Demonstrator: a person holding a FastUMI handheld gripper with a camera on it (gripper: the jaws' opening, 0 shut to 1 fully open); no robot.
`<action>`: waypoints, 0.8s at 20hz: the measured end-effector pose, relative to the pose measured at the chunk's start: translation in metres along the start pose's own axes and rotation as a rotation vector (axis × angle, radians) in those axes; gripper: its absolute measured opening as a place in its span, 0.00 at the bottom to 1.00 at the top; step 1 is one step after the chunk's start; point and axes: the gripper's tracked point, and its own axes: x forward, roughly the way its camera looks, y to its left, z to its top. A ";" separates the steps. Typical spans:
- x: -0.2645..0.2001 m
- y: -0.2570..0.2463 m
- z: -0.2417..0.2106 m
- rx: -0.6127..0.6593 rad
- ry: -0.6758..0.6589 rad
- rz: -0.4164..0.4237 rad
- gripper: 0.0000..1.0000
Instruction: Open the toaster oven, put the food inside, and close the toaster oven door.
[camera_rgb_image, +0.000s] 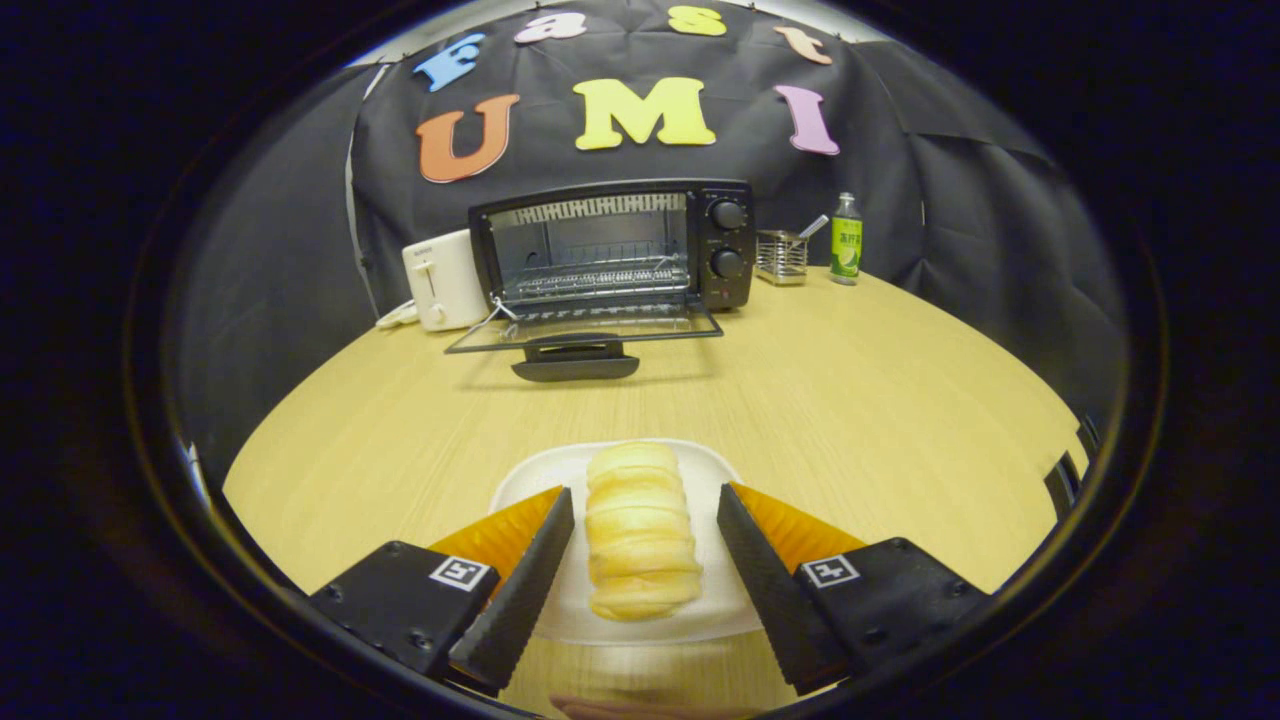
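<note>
The gripper hangs low over the near part of the wooden desk with its two dark, ribbed fingers spread apart, one on each side of a long, pale yellow bread roll. Neither finger touches the roll; a clear gap shows on both sides, so the gripper has hold of nothing. The roll lies lengthwise between the fingers on a white plate, whose far rim reaches just beyond the fingertips. Well beyond, at the back of the desk against the black cloth wall, stands the black toaster oven. Its glass door is folded down flat toward the gripper, handle nearest, and the wire rack inside is bare. Two knobs sit one above the other on its right panel. A white toaster stands touching or just beside the oven's left side, while a metal wire holder and a green bottle stand to its right.
</note>
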 end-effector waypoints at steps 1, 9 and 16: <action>0.003 0.001 -0.004 0.000 0.009 -0.001 0.97; -0.007 -0.004 -0.011 0.077 -0.019 0.005 0.74; -0.013 0.004 0.015 0.150 -0.066 0.043 0.67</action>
